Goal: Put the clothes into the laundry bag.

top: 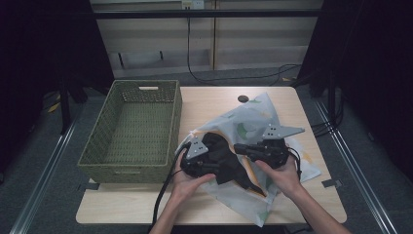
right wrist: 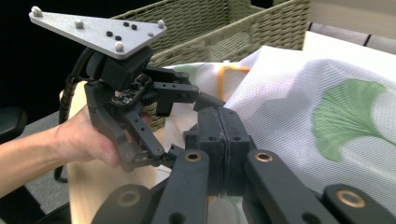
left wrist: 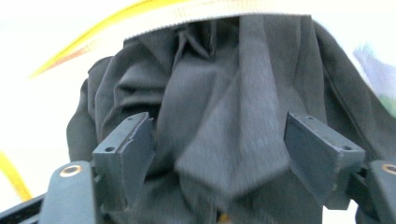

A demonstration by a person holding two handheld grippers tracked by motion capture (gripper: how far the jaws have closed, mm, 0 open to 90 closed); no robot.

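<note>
My left tongs stand open, jaws apart on either side of a fold of the dark grey garment, pads clear of the cloth. My right tongs are closed, pads pressed flat together; can't tell whether any fabric is pinched between them. From the high view, left tongs and right tongs face each other over the garment, which lies crumpled at the mouth of a white mesh bag printed with green leaves and edged with a yellow zipper. The bag lies flat on the right half of the bench, its near corner reaching the front edge. Left hand and right hand come in from the front edge. On the left part of the bench sits a green woven basket with cut-out handles, just beside the bag. The bench top is pale wood with a dark round port near the back edge. Beyond it: pale cabinet panels, a black cable trailing across grey floor, black curtains on both sides, metal floor rails left and right.
</note>
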